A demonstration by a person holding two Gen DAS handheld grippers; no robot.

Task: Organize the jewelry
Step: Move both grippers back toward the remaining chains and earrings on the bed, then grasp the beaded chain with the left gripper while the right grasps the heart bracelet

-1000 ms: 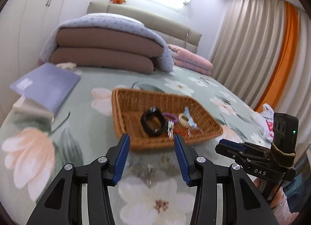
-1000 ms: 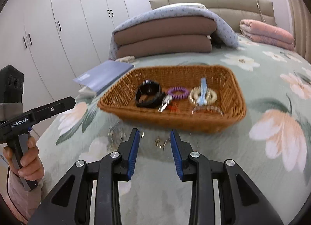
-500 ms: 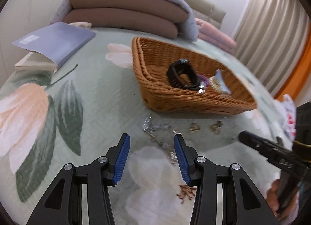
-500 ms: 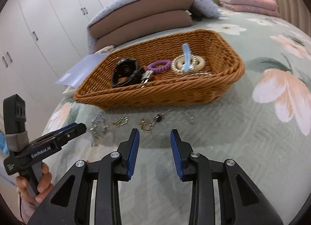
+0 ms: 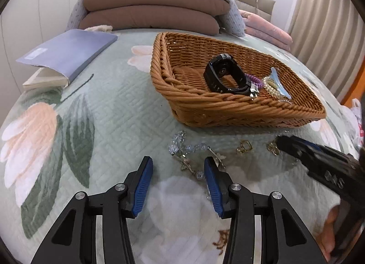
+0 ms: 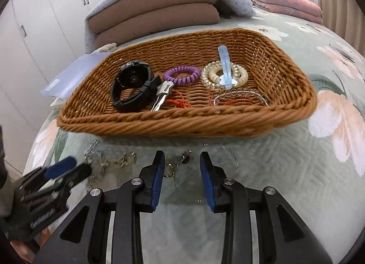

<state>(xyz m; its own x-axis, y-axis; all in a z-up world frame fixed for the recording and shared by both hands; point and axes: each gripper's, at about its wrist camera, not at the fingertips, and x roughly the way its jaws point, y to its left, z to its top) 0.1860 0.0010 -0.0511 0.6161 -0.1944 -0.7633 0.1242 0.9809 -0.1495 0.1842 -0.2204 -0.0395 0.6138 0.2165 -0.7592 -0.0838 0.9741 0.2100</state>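
Observation:
A wicker basket (image 5: 228, 104) (image 6: 182, 125) on the bed holds a black watch (image 6: 132, 90), a purple coil tie (image 6: 182, 74), clear coil ties with a blue clip (image 6: 224, 72), a key and a clear bracelet. In front of it on the quilt lie a crystal chain (image 5: 189, 150), gold earrings (image 5: 244, 147) (image 6: 127, 159) and a thin silver necklace (image 6: 212, 152). My left gripper (image 5: 178, 170) is open just short of the crystal chain. My right gripper (image 6: 182, 163) is open around the necklace's pendant end.
A blue book (image 5: 68, 52) lies at the left of the bed. Folded brown quilts (image 5: 148, 15) are stacked behind the basket. White wardrobes (image 6: 45, 13) stand to the left. Curtains (image 5: 330, 24) hang at the right.
Both grippers have moved down and closer to the loose jewelry in front of the basket. Both stay open.

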